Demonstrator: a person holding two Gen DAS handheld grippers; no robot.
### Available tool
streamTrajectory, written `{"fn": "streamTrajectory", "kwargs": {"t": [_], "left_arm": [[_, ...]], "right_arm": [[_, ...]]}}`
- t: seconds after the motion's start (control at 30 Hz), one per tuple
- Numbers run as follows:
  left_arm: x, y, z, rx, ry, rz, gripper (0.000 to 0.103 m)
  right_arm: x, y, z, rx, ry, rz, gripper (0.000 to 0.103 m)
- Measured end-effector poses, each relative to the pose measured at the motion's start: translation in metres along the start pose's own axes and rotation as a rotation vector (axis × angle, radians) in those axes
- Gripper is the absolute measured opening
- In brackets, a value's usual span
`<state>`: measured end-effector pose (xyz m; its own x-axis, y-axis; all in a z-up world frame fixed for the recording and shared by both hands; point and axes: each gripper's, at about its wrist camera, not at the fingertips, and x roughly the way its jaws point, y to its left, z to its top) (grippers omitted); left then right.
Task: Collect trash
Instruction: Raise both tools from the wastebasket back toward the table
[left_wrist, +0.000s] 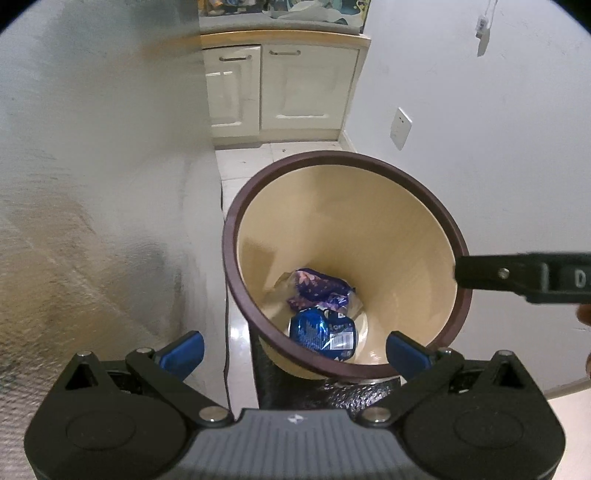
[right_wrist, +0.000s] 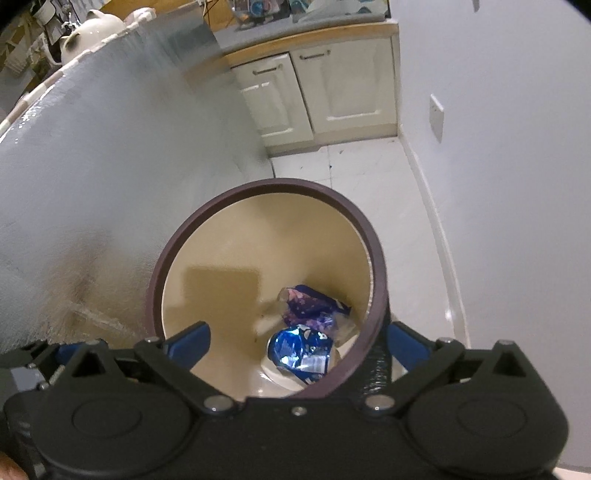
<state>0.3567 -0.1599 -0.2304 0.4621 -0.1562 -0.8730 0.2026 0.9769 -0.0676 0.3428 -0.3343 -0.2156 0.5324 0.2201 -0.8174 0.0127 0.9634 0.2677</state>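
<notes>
Looking down both wrist cameras, I see the trash bin (left_wrist: 406, 192), a round tub with a dark brown rim and cream inner wall, standing on pale floor tiles (right_wrist: 369, 166) between a grey textured surface (left_wrist: 92, 184) and a white wall (left_wrist: 480, 147). My left gripper (left_wrist: 295, 350) hangs above the near rim with its blue-padded fingers spread wide and nothing between them. My right gripper (right_wrist: 297, 345) sits over the bin mouth too, jaws as wide as they go and empty. At the bottom of the bin lie a crumpled blue wrapper (right_wrist: 299, 354) and, touching it on the far side, a purple wrapper (right_wrist: 314, 304). Cream cabinet doors (left_wrist: 280, 88) stand further back.
</notes>
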Motion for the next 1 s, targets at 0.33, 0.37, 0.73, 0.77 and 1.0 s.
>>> {"fn": "streamTrajectory", "kwargs": {"t": [0.33, 0.37, 0.73, 0.77, 1.0], "left_arm": [[-0.036, -0.001, -0.003, 0.002, -0.023, 0.02, 0.103], [-0.039, -0.001, -0.004, 0.003, -0.025, 0.021, 0.103], [-0.084, 0.002, -0.019, 0.007, -0.067, 0.018, 0.103], [-0.088, 0.002, -0.021, 0.008, -0.073, 0.017, 0.103], [-0.119, 0.002, -0.033, 0.019, -0.117, 0.007, 0.103]], "right_arm": [[-0.038, -0.003, -0.017, -0.025, -0.036, -0.065, 0.103], [-0.042, -0.003, -0.019, -0.025, -0.039, -0.067, 0.103], [-0.089, 0.004, -0.045, -0.024, -0.089, -0.107, 0.103], [-0.094, 0.006, -0.047, -0.028, -0.094, -0.112, 0.103], [-0.125, 0.011, -0.064, -0.026, -0.13, -0.119, 0.103]]}}
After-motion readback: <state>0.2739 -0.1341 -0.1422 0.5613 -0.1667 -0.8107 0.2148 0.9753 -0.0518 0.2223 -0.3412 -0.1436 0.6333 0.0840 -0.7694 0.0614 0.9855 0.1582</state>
